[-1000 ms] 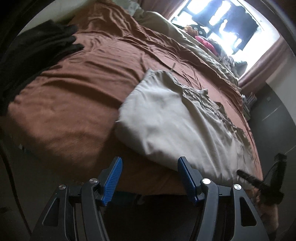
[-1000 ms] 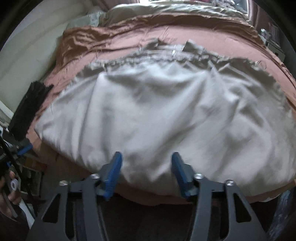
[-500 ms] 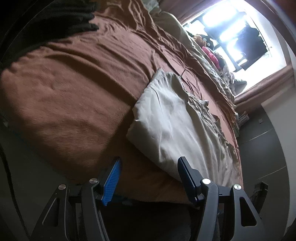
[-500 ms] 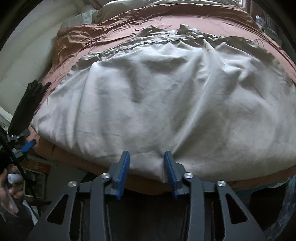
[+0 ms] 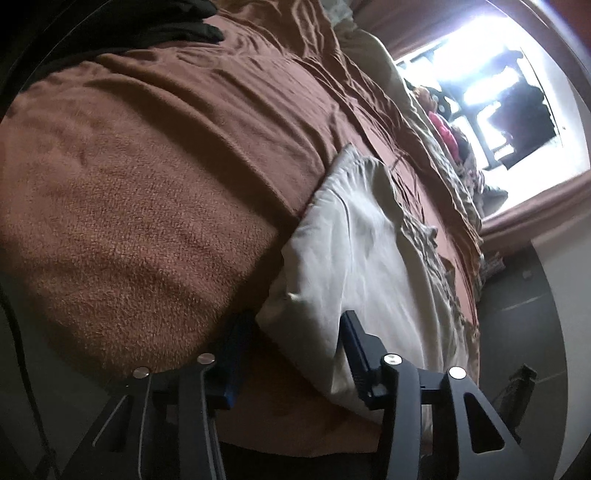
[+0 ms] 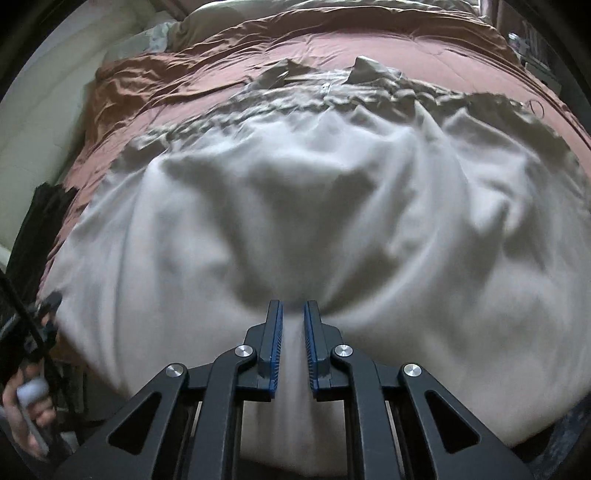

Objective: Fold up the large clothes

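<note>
Both hand-held grippers have closed in since a second ago: the right hand-held gripper now pinches the near hem of the pale, smooth, crumpled garment, while the left hand-held gripper, jaws narrowing but unclamped, straddles its corner. It lies lengthwise along the fuzzy brown bed edge.

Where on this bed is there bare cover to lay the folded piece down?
The widest free patch is the brown blanket between the pale grey-beige garment and the black clothing at the far corner. A narrower strip runs beyond the garment's crumpled far edge, before the beige bedding. The near edge is crowded: garment plus both tools.
</note>
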Demonstrator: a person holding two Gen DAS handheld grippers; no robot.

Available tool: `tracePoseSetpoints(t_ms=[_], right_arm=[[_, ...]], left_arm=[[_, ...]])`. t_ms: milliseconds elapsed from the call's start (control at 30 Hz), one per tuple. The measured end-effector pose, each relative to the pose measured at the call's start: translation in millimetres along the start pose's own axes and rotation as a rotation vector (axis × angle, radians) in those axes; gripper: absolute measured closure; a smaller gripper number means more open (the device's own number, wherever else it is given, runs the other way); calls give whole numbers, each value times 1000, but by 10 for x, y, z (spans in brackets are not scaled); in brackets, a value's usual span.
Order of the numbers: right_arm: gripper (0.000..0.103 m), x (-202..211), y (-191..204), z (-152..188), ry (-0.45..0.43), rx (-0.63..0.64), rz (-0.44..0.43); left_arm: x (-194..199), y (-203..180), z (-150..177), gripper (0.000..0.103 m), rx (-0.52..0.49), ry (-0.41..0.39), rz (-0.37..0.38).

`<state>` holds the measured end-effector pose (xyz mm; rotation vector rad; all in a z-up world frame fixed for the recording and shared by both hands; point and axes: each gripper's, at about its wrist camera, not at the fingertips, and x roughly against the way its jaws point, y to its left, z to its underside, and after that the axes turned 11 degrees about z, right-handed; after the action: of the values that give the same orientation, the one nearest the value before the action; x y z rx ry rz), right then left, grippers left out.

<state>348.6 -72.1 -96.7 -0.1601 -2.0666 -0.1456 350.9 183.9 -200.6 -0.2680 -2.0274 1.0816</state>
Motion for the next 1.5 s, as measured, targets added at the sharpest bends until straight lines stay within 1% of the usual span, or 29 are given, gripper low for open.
tracePoseSetpoints(t_ms=[100,200,367,500,633,733,833,900,967,1033,1133,1267,1500], right_arm=[[94,-149,16,-209,2,-9,23],[94,-283,45,-403,4,-9,40],[94,-484,72,-693,12,-18,59],[94,-641,52,-967,15,-21,87],[94,-806,33,-1178,25,-21,97],[94,-918,1,-1301,29,-29,86],[94,-998,-39,-1389,36,-34,68],[94,-992,-75,-1396,39,-43,45],[94,-937,-122,-1369,48,-50,24],[94,-806,-159,-1301,37,-54,-2],[94,-584,-144,-1135,14,-36,-33],[94,-342,-93,-879,10,1,-83],[94,-18,-236,-369,2,15,-144]], left_arm=[[-3,-2,-16,57,27,-11,-6],[18,27,-17,60,93,-33,-10],[10,-3,15,60,122,-58,-34],[-4,38,-3,60,169,-66,-20],[-33,80,-34,60,189,-60,-4],[-56,100,-51,60,197,-66,12],[-73,116,-60,60,182,-77,28],[-60,88,-55,60,165,-79,25],[-38,49,-61,66,148,-81,18],[-24,-8,-65,78,131,-79,27],[27,-104,-81,84,116,-93,49],[126,-387,-136,86,54,-121,114],[252,-1020,-196,89,-75,-124,198]])
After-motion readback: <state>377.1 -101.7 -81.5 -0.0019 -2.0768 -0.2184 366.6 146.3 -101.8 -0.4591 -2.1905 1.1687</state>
